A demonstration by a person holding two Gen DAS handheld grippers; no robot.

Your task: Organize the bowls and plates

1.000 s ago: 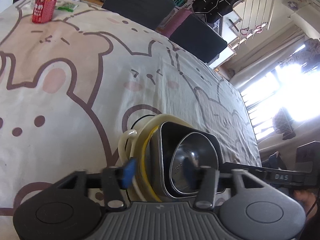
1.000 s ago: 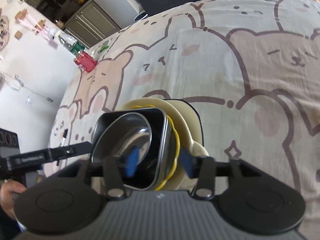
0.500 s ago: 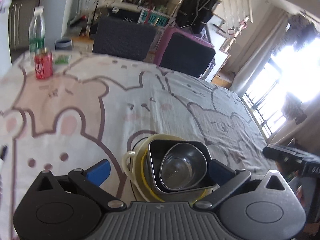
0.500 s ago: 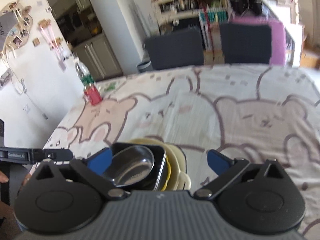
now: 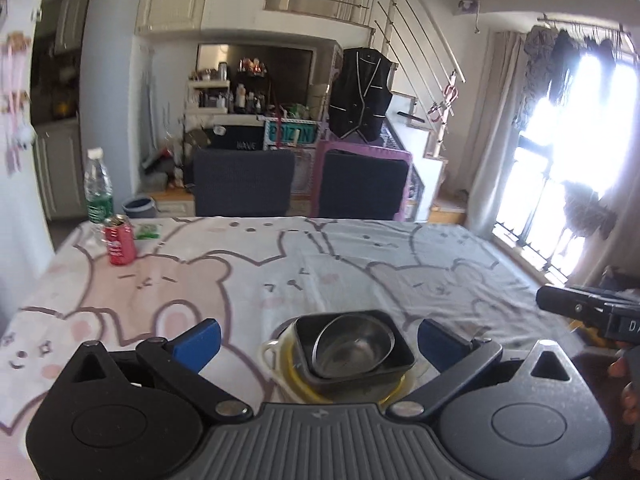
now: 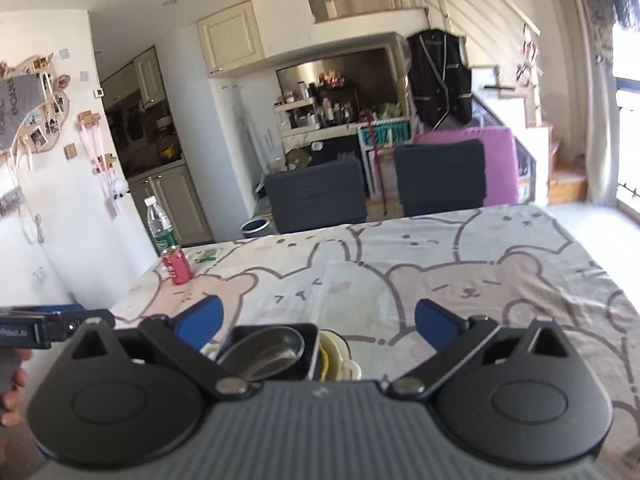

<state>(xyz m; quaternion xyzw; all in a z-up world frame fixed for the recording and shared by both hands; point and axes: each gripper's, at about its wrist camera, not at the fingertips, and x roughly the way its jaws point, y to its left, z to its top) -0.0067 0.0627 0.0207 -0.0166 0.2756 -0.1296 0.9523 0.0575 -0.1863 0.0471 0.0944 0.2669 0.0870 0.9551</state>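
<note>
With both the left hand-held gripper (image 5: 318,338) and the right hand-held gripper (image 6: 318,316) spread and empty, we risk knocking the round steel bowl (image 5: 352,344) nested in the black square dish (image 5: 356,368) off its cream plates (image 5: 276,356) near the worktop (image 5: 280,272) edge.

The near side of the stacked dishes is hidden: in the left wrist view the grey ribbed body of the left gripper (image 5: 318,336) covers the front rim of the cream round plate with a side handle (image 5: 271,354) and the yellow-rimmed plate (image 5: 294,376) under the black square dish (image 5: 384,364). In the right wrist view the right gripper (image 6: 318,316) hides more, leaving only the upper parts of the square dish and the round steel bowl (image 6: 264,350). A hand (image 6: 12,388) is cut off at the left edge. Shelf items (image 6: 320,108) beyond the bear-print counter (image 6: 480,264) are too small to identify.
</note>
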